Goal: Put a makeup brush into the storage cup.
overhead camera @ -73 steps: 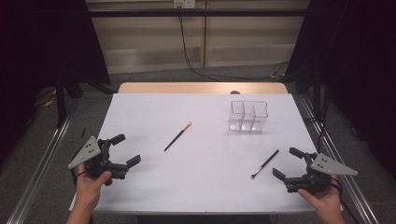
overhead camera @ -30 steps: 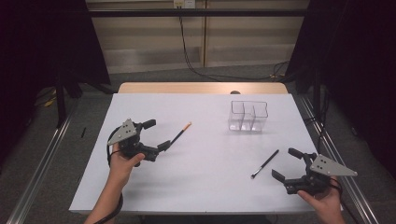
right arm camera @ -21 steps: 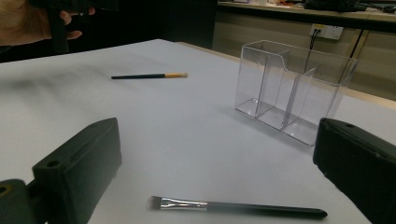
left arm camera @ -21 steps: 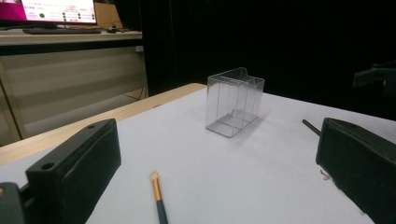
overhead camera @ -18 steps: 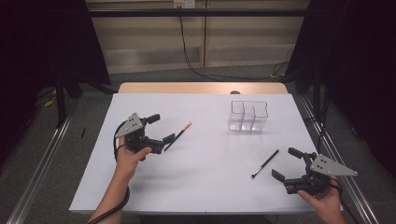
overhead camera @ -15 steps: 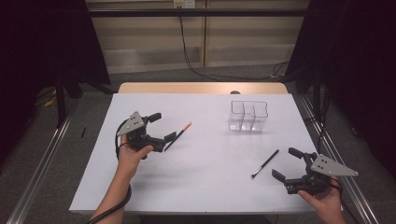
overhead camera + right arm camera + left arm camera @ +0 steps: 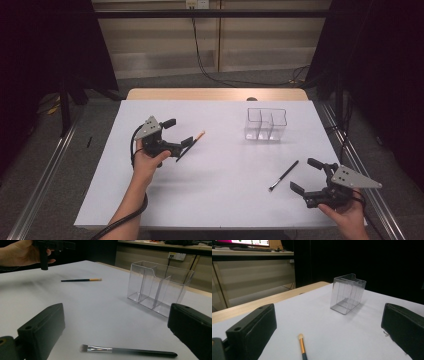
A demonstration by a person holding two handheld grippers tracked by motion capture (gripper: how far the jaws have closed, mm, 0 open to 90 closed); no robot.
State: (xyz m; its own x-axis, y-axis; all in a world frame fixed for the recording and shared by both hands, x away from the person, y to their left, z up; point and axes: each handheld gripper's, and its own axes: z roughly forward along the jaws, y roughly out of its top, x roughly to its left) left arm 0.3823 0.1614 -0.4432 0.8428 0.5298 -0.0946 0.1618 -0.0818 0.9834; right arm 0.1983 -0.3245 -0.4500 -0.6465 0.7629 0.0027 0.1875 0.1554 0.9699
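Note:
A black-handled brush with an orange ferrule (image 7: 198, 136) lies left of the table's middle. My left gripper (image 7: 178, 133) hovers open over its handle end, one jaw on each side; in the left gripper view the brush tip (image 7: 301, 343) lies on the table between the wide-apart jaws. A second black brush with a silver ferrule (image 7: 283, 176) lies near the front right. My right gripper (image 7: 306, 175) stands open just right of it, and that brush (image 7: 125, 350) lies crosswise low between its jaws. A clear three-compartment organizer (image 7: 265, 124) stands empty at the back right.
The white table (image 7: 225, 200) is bare between the two brushes. Its wooden back edge (image 7: 215, 94) shows behind the white cover. Metal rails (image 7: 45, 175) run along both sides. In the right gripper view, the other hand (image 7: 20, 255) holds its gripper at the far left.
My left gripper has travelled from the front left corner forward and right, arriving over the orange-ferrule brush. The right gripper, both brushes and the organizer have stayed put.

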